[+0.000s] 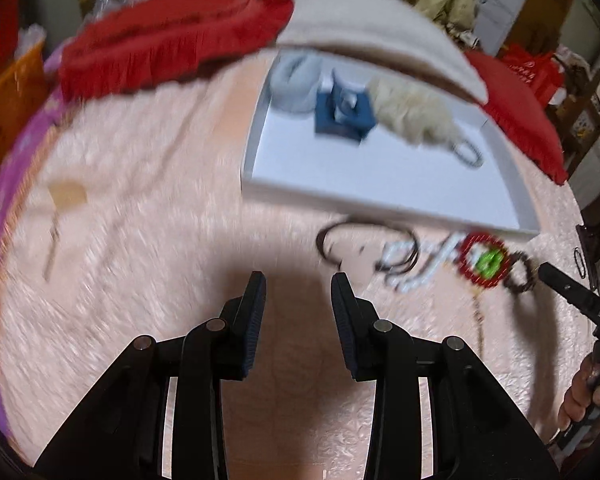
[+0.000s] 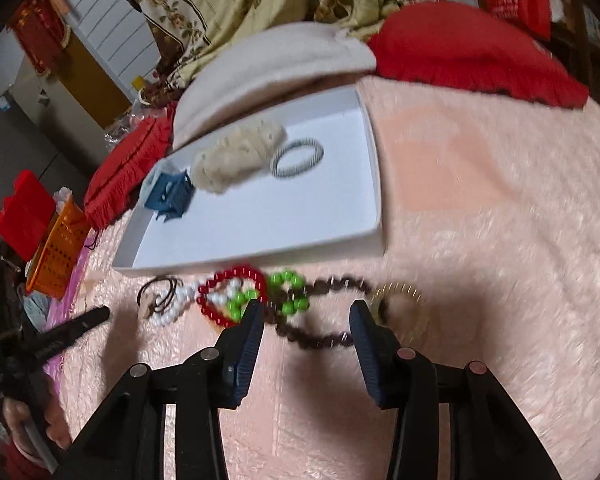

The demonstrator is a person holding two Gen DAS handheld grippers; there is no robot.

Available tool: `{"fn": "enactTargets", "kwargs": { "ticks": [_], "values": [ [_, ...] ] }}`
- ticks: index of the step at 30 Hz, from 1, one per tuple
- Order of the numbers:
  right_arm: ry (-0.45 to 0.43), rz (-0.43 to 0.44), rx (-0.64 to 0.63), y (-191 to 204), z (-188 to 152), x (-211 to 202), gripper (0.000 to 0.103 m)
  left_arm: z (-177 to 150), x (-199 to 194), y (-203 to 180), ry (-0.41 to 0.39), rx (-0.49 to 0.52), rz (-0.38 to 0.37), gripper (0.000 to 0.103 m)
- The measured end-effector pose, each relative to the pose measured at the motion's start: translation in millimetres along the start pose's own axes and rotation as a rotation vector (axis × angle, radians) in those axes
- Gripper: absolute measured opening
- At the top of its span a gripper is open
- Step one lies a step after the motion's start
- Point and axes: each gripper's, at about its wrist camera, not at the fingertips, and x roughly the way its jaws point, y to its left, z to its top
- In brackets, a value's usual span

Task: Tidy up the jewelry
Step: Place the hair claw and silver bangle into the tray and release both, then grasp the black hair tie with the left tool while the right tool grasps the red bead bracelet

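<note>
In the left wrist view, the left tongs (image 1: 299, 280) stood released over a pink fluffy blanket (image 1: 148, 208). The white tray (image 1: 380, 176) lay at one o'clock, red cushions (image 1: 160, 44) behind it.

In the right wrist view, the right tongs (image 2: 306, 308) were released above the brown bead bracelet (image 2: 324, 338), with the red bead bracelet (image 2: 228, 292) at eleven o'clock and an orange basket (image 2: 56, 252) at nine.

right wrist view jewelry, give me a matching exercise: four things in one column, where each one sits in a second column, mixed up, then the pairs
Things:
1. grey striped elastic hair tie
2. dark brown wooden bead bracelet
3. blue plastic claw clip
4. red bead heart-shaped bracelet

Places:
A. on the pink blanket, just left of the left finger of the right claw
B. in the white cardboard box lid, far left end
C. on the pink blanket, between the right claw's fingers
D. in the white lid, right of the cream fluffy hair clip

Pairs: 1-D, 2-C, 3-B, 4-A
</note>
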Motion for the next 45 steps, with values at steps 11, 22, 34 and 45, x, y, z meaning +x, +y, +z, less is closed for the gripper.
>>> {"fn": "enactTargets", "kwargs": {
  "ticks": [11,22,34,45],
  "values": [
    [-0.003,0.001,-0.081,27,7,28,0.043,23,33,-7,0.013,0.003,-0.013,0.033],
    [-0.021,-0.05,-0.136,41,13,49,0.043,32,44,-10,-0.017,0.012,-0.028,0.036],
    [0.004,-0.064,-0.318,74,-16,42,0.009,2,15,-38,0.006,0.09,-0.034,0.005],
    [-0.077,0.041,-0.257,82,-30,-24,0.009,-20,-55,-29,-0.067,0.03,-0.106,0.005]
  ]
}}
